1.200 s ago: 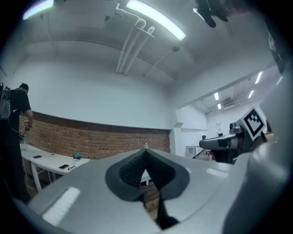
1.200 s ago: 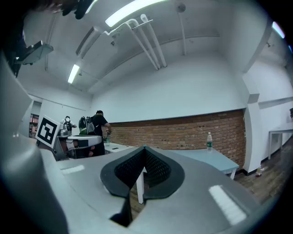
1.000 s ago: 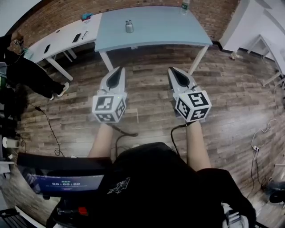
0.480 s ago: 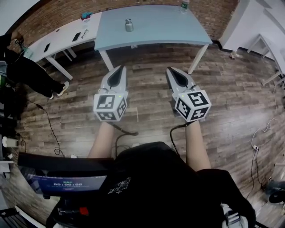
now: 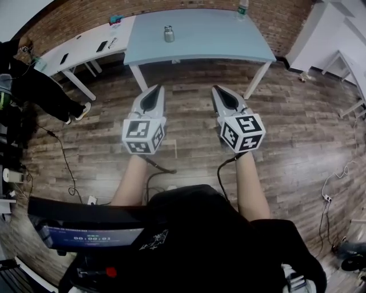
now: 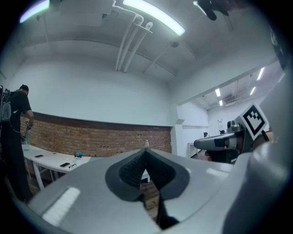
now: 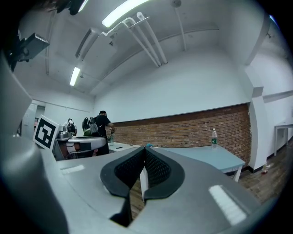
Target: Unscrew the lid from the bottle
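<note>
A small metal bottle with a lid [image 5: 167, 34] stands upright on the light blue table [image 5: 217, 40], far ahead of both grippers. My left gripper [image 5: 153, 89] and right gripper [image 5: 217, 89] are held side by side over the wooden floor and point level toward the table. Both are shut with nothing between their jaws. The left gripper view shows shut jaws [image 6: 146, 151] with the right gripper [image 6: 224, 142] beside them. In the right gripper view the jaws [image 7: 143, 150] are also shut, and the metal bottle is hidden behind them.
A clear plastic bottle [image 5: 242, 8] stands at the blue table's far edge [image 7: 213, 137]. A white table [image 5: 86, 48] with small items adjoins on the left, and a person in black [image 5: 34, 91] stands by it. Cables [image 5: 63, 166] lie on the floor, and a monitor [image 5: 86, 229] sits close at lower left.
Both grippers stay shut and nearly in place. The head view has shifted a little, so the table sits slightly lower in the picture.
</note>
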